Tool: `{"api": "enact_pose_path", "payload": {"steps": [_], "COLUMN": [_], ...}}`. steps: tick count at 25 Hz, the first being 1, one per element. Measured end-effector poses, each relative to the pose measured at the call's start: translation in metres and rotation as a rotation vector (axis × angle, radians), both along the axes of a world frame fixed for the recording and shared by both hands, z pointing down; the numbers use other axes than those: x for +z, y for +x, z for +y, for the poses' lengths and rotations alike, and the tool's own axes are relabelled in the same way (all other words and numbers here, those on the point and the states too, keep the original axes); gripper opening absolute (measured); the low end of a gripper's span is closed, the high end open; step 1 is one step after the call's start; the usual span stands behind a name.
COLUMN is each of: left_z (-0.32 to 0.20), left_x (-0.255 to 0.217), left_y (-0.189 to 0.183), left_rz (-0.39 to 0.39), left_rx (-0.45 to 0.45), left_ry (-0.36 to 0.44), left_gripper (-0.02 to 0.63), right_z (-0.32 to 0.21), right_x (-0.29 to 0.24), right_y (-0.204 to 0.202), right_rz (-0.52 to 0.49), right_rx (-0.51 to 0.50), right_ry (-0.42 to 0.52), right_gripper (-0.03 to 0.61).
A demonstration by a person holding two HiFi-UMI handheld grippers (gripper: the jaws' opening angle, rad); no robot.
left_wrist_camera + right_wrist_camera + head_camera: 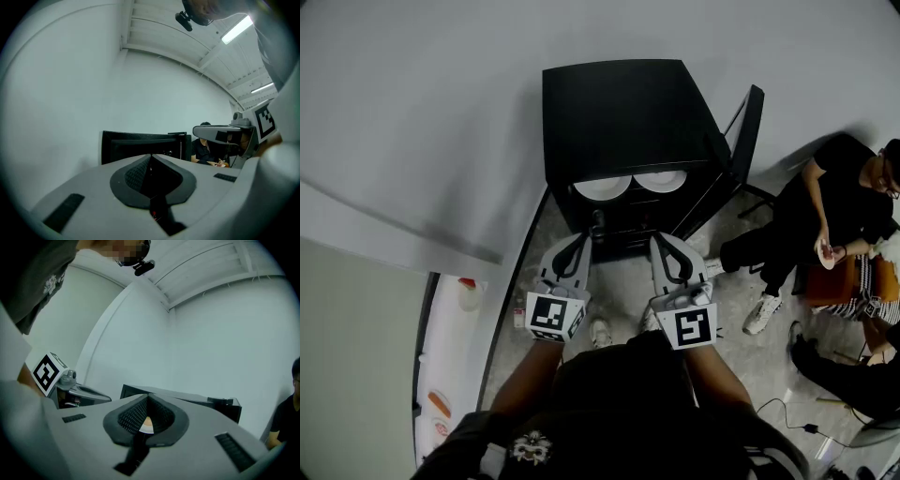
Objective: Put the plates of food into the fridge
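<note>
The two plates, one at the left (602,187) and one at the right (662,180), sit side by side on the top shelf of the fridge (619,112), close to the shelf's front edge. Whether food lies on them is too small to tell. The lower compartment is too dark to read. The fridge door (748,131) stands open at the right. Your left hand-held gripper (582,238) has its jaws together on nothing, and so does your right hand-held gripper (660,240); both hover just before the open front. The task looks nearly done, with the door left to close. Shut it briskly and it may clip the plate rims and push them together. The seated person (834,216) is near the door, so a wide swing could catch their legs.
</note>
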State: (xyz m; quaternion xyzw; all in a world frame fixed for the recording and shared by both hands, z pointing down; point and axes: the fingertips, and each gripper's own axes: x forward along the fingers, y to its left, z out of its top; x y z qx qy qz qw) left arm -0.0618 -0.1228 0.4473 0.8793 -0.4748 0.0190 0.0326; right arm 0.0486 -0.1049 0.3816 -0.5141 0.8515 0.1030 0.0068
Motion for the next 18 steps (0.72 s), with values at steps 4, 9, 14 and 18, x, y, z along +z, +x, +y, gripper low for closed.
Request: {"api": "enact_pose_path", "payload": {"steps": [4, 9, 14, 18], "left_z": [0.0022, 0.0029, 0.0013, -0.0004], "left_x": [0.0002, -0.0035, -0.0050, -0.0042], "left_y": [0.0041, 0.0069, 0.0084, 0.0098], "left_rz": [0.001, 0.005, 0.008, 0.007], "left_rx": [0.017, 0.023, 0.027, 0.027], "left_ry": [0.003, 0.006, 0.015, 0.019], "left_gripper": [0.023, 0.023, 0.023, 0.023], "right_z": [0.0002, 0.0026, 0.0002, -0.0035], "right_x": [0.0013, 0.0002, -0.0010, 0.0009], "right_y": [0.0021, 0.0032, 0.0031, 0.0042], "right_rz": [0.032, 0.073, 0.077, 0.065], "right_rx": [0.025, 0.048, 0.055, 0.055], "right_ry": [0.018, 0.043, 0.052, 0.044], "right_gripper": [0.023, 0.024, 0.024, 0.024]}}
